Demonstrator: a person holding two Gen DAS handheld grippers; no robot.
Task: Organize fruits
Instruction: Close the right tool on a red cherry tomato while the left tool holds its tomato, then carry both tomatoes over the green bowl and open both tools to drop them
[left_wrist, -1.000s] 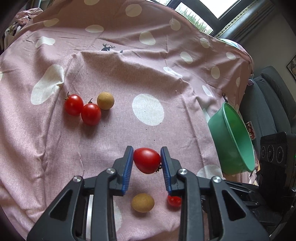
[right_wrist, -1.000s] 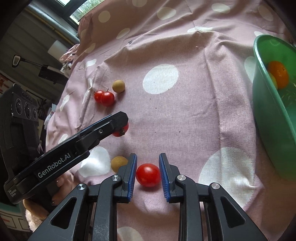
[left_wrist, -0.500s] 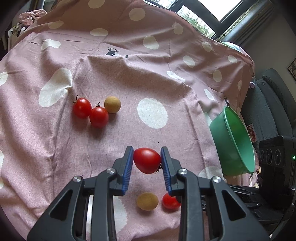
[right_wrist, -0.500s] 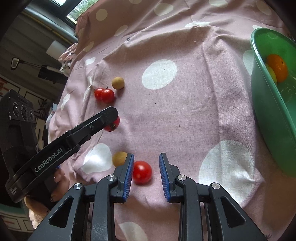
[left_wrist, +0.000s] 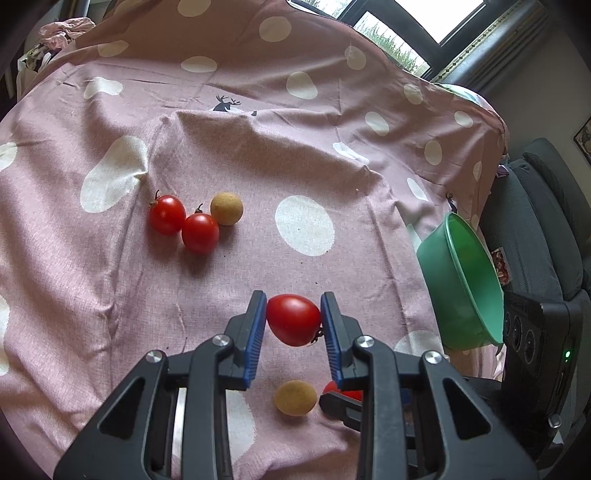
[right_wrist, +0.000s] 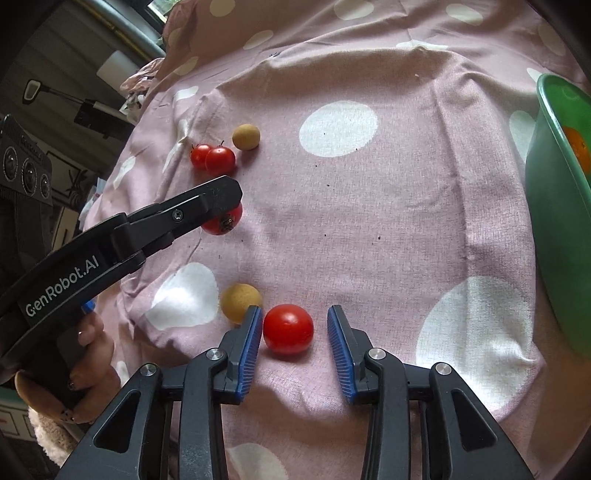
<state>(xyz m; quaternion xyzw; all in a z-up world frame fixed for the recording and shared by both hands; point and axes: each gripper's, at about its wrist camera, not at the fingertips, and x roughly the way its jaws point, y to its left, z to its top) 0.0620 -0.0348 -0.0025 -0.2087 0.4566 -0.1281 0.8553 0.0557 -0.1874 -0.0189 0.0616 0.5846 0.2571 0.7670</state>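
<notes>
My left gripper (left_wrist: 293, 318) is shut on a red tomato (left_wrist: 293, 319) and holds it above the pink spotted cloth (left_wrist: 332, 166). The right wrist view shows the same tomato (right_wrist: 226, 221) under the left gripper's finger (right_wrist: 207, 201). My right gripper (right_wrist: 294, 326) stands open low over the cloth. A second red tomato (right_wrist: 288, 328) lies between its pads, against the left pad with a gap on the right. A tan round fruit (right_wrist: 241, 301) lies just left of it. The green bowl (right_wrist: 554, 206) at the right holds an orange fruit (right_wrist: 580, 147).
Two more tomatoes (left_wrist: 167, 214) (left_wrist: 200, 232) and another tan fruit (left_wrist: 226, 208) sit together further back on the left. The bowl (left_wrist: 465, 280) stands at the cloth's right edge, beside a dark armchair (left_wrist: 535, 221). A person's hand (right_wrist: 88, 354) grips the left handle.
My right gripper's pads have parted from the tomato, which now rests on the cloth between them. The left gripper still holds its tomato in the same place.
</notes>
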